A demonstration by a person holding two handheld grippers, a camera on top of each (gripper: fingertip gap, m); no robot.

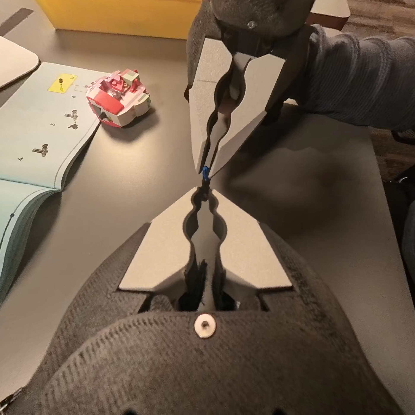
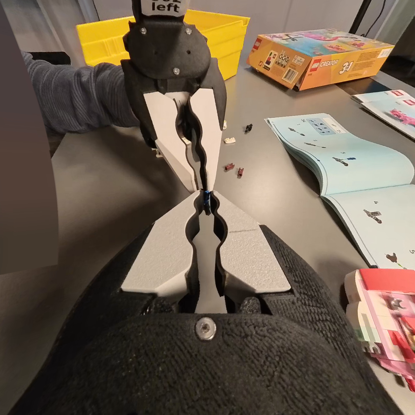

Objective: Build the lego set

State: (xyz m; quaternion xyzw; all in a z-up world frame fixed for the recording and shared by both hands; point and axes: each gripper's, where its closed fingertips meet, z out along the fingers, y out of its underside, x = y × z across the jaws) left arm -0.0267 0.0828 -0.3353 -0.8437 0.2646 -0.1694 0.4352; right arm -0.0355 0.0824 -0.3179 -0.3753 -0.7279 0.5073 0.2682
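In the left wrist view my left gripper (image 1: 203, 190) is shut on a small black piece (image 1: 204, 189) at its fingertips, above the grey table (image 1: 134, 202). My right gripper (image 1: 205, 174) comes in from the top of that view, tip to tip with the left, and is shut on a small blue piece (image 1: 204, 171). The blue piece meets the black one end to end. In the right wrist view the blue piece (image 2: 206, 198) sits pinched between my right gripper's (image 2: 206, 192) pads. The left gripper (image 2: 202, 187) points down at it and hides the black piece.
A pink, red and white brick model (image 1: 119, 101) stands by an open light-blue instruction booklet (image 1: 33, 125). A yellow bin (image 2: 224, 45) and an orange box (image 2: 318, 58) stand at the back. Small dark red pieces (image 2: 229, 167), a white one (image 2: 229, 140) and a black one (image 2: 248, 128) lie loose.
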